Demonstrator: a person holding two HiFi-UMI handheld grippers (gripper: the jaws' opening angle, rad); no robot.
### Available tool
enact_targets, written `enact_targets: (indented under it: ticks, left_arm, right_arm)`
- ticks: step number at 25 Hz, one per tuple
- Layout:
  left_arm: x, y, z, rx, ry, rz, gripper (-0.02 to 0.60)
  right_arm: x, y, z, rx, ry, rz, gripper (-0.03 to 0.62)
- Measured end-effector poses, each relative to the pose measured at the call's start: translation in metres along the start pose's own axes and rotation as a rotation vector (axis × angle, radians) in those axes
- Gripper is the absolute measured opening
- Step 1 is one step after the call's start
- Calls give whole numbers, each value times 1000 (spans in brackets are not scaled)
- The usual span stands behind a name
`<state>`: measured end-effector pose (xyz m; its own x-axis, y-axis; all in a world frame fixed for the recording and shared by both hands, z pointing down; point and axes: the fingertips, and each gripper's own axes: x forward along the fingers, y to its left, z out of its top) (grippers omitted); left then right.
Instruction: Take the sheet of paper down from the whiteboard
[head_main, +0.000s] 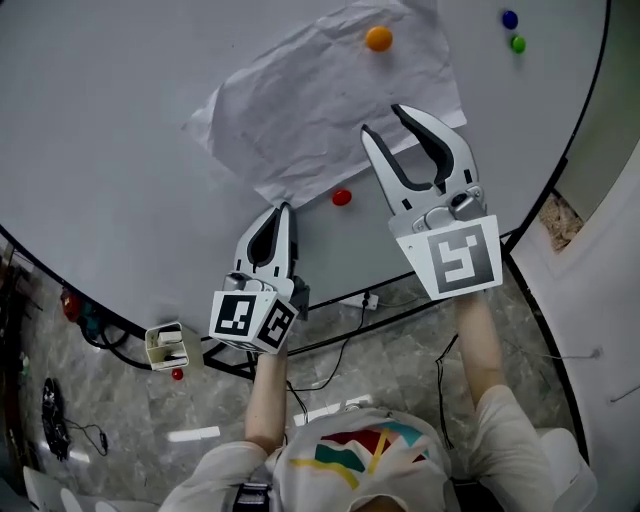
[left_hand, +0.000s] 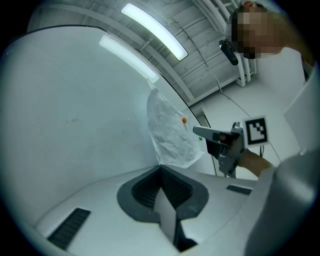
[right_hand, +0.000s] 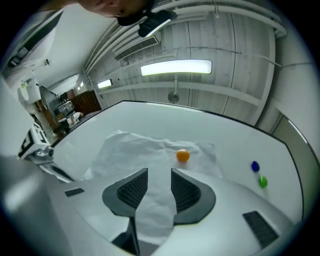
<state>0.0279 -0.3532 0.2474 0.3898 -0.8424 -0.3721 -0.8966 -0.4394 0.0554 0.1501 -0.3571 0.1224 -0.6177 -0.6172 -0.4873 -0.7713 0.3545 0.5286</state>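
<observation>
A crumpled white sheet of paper (head_main: 320, 95) hangs on the whiteboard (head_main: 120, 150), pinned near its top by an orange magnet (head_main: 378, 38). My left gripper (head_main: 284, 208) is shut, and its tips meet on the sheet's lower corner (left_hand: 172, 132). My right gripper (head_main: 383, 120) stands open in front of the sheet's right half, below the orange magnet and apart from it. In the right gripper view the paper (right_hand: 135, 150) shows through the open gap and the orange magnet (right_hand: 183, 155) sits just above the jaws. A red magnet (head_main: 341, 197) sits on the board just below the sheet's lower edge.
A blue magnet (head_main: 509, 18) and a green magnet (head_main: 517, 43) sit on the board to the right of the sheet. The board's dark frame (head_main: 560, 170) curves round at right and below. Under it, cables and a small white box (head_main: 165, 345) lie on the floor.
</observation>
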Motion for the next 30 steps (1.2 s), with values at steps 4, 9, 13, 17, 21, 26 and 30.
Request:
enact_targets:
  ticks: [4,9,13,17,21,26,30]
  left_arm:
    - [1,-1,1,2,4,4,46]
    - [-1,-2,3,8,18,12,46]
    - [1,-2,4,12,17,12,46]
    - [-4,1,8,45,2,24,46]
    - [-24,22,31,165,-51,121,46]
    - [-51,55,55,201,-64,213,45]
    - [-72,75,56,211,-45,300,46]
  right_arm:
    - [32,-49,18,-32,20,-32,133]
    - [47,-63,24,-15,32,-26,133]
    - [52,-61,25,-98,59,-37,133]
    - [56,-61,28,-114,48,-35,132]
    - [61,-55,33,-102,19,-26,132]
    - [70,-43,48,-97,-20,-4,132]
    - [76,-32,58,-103,-46,15,132]
